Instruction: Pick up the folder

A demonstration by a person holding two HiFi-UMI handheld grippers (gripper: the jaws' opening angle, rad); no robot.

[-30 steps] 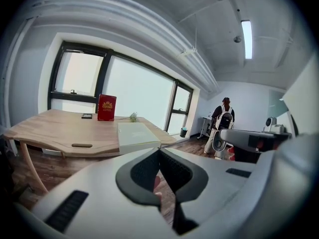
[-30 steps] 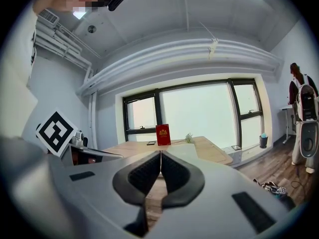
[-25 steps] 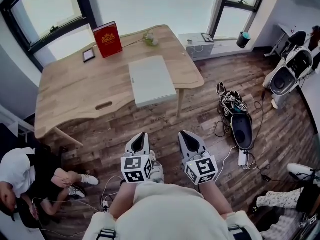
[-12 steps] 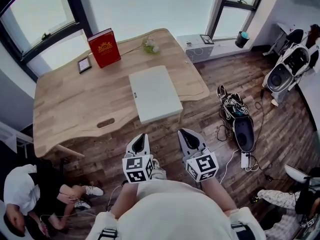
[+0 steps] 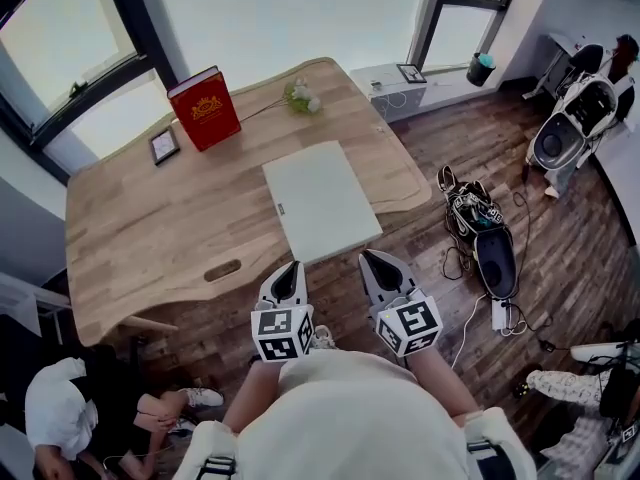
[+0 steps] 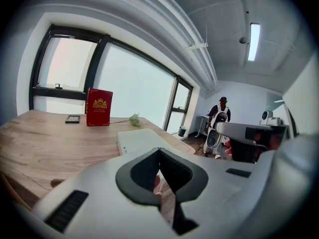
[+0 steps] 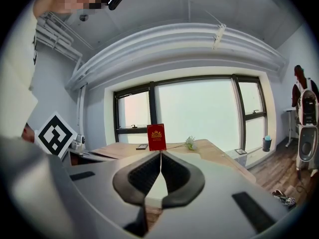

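Nearby, a red book (image 5: 205, 108) stands beyond the folder (image 5: 320, 200).

white folder (image 5: 320, 200) lies flat on the wooden table (image 5: 150, 228), left claw (image 5: 290, 268) and right claw (image 5: 369, 260) near it.

I hold both grippers out ahead of my torso, side by side and a little apart. The left gripper (image 5: 292, 267) has its jaws pressed together, with nothing between them. The right gripper (image 5: 370, 258), just beside it, is likewise closed and empty. Both point forward, tipped slightly downward, with my forearms (image 5: 250, 400) bent in behind them.
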